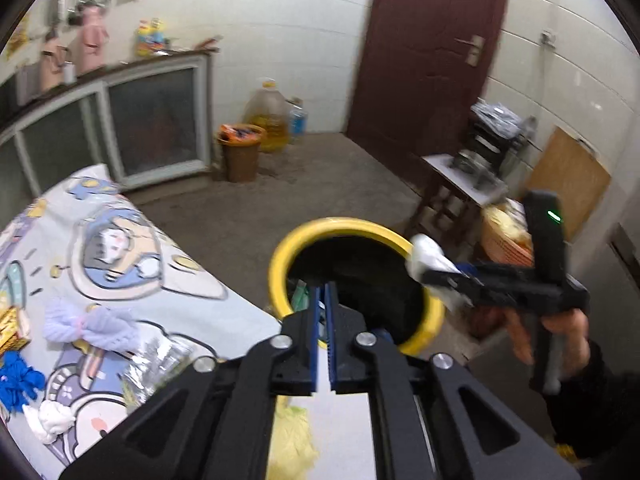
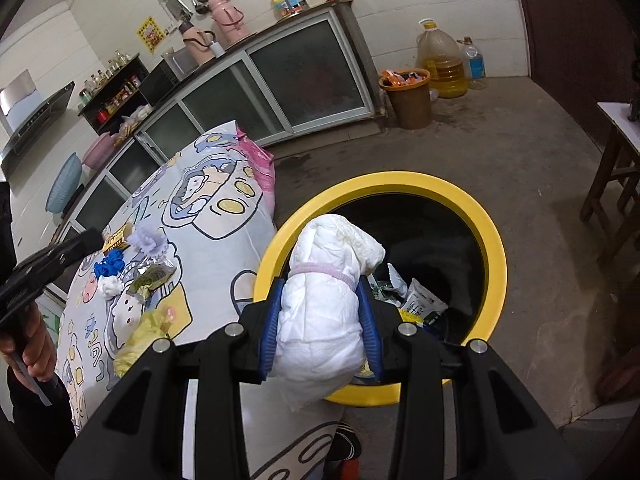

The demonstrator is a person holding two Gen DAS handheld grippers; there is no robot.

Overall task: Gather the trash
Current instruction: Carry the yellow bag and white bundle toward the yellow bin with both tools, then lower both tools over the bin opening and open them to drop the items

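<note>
Right gripper (image 2: 320, 316) clamped on rolled white diaper (image 2: 324, 296), held over near rim of yellow bin (image 2: 494, 240). Wrappers (image 2: 420, 300) already lay inside bin. Left gripper (image 1: 325, 312) pinched closed, nothing in it, hung above same bin. Left of bin, table (image 2: 224, 236) had more junk: yellow wad (image 2: 140, 340), foil packet (image 2: 152, 278), white tissue (image 2: 110, 286), blue scrap (image 2: 109, 265). Far back, brown bucket (image 2: 410, 98) by cabinet.

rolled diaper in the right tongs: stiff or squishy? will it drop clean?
The rolled diaper probably squishes: its sides bulge around the right tongs. Likely light, padded. Held over the yellow bin, it should drop without rolling, though the loose flap may catch.
</note>
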